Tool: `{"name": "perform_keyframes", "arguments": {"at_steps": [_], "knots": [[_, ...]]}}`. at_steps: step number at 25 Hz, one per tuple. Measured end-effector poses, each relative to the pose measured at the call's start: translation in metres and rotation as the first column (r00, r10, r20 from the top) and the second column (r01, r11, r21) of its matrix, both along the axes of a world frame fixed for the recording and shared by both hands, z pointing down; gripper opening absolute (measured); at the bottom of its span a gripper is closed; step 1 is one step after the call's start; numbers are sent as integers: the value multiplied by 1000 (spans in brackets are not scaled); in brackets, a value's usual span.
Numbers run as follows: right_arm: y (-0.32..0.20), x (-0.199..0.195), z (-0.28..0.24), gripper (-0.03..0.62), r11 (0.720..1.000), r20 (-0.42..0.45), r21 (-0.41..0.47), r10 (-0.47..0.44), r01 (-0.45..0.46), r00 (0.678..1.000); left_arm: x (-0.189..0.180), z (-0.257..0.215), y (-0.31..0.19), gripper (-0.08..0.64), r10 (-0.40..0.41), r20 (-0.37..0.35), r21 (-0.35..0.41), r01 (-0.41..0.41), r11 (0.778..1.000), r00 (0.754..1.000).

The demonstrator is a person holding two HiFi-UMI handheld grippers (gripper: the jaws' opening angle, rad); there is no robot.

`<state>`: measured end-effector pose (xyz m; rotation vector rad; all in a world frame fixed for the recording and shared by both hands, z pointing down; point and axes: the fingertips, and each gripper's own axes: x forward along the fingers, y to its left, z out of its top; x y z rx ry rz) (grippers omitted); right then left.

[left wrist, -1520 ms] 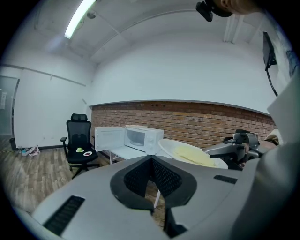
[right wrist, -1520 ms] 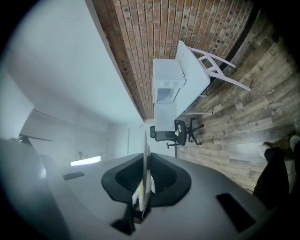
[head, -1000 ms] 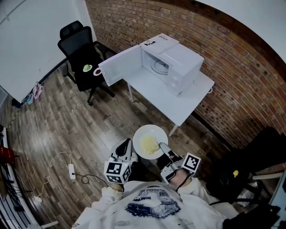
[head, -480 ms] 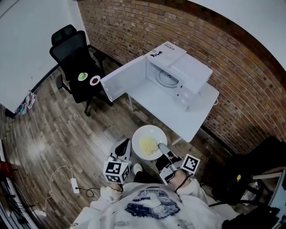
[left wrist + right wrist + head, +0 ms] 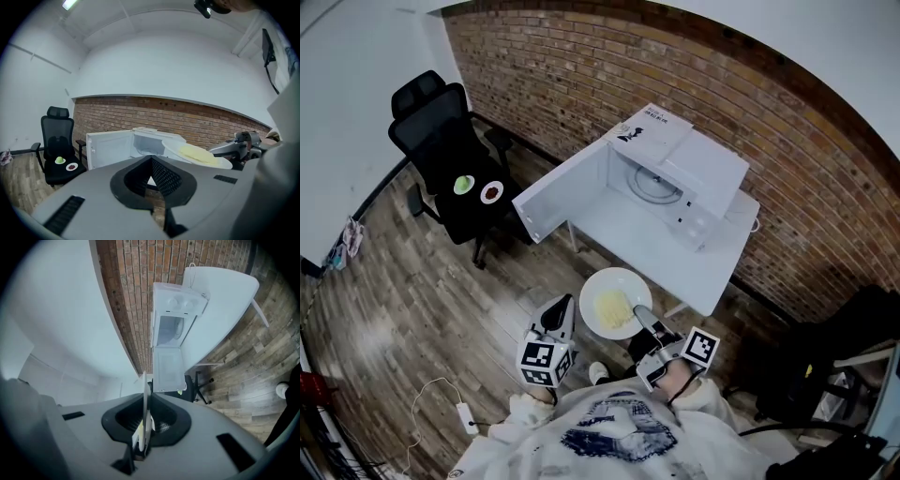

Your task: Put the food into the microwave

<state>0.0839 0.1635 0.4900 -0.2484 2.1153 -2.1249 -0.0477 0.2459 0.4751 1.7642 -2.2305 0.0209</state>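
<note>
You are carrying the white plate [image 5: 592, 284] of yellow food [image 5: 612, 307] level, with the right gripper [image 5: 641, 316] clamped on its near rim so nothing slides and the left gripper [image 5: 561, 315] riding just beside it, closed on nothing. The microwave [image 5: 694, 164] on the white counter [image 5: 675, 253] is standing with its door [image 5: 567, 192] swung wide, ready. Versus a second ago, microwave and counter are looming nearer: you are walking in.

A white plate [image 5: 594, 285] of pale yellow food [image 5: 612, 307] hovers level before the white microwave [image 5: 705, 169], door [image 5: 562, 192] open.
</note>
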Motion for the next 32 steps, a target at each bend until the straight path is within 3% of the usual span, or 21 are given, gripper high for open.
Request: {"name": "perform_keyframes", "arguments": {"at_steps": [18,32], "knots": [[-73,-62,16,35,998,-9,-22,54,-54,999,-58,10,-80,8,77,12,-30,-76,997,997],[-186,-94,35,35,986,-17,-75,149,-150,989,-98,17,-210,8,180,24,-82,-177,981,983]]}}
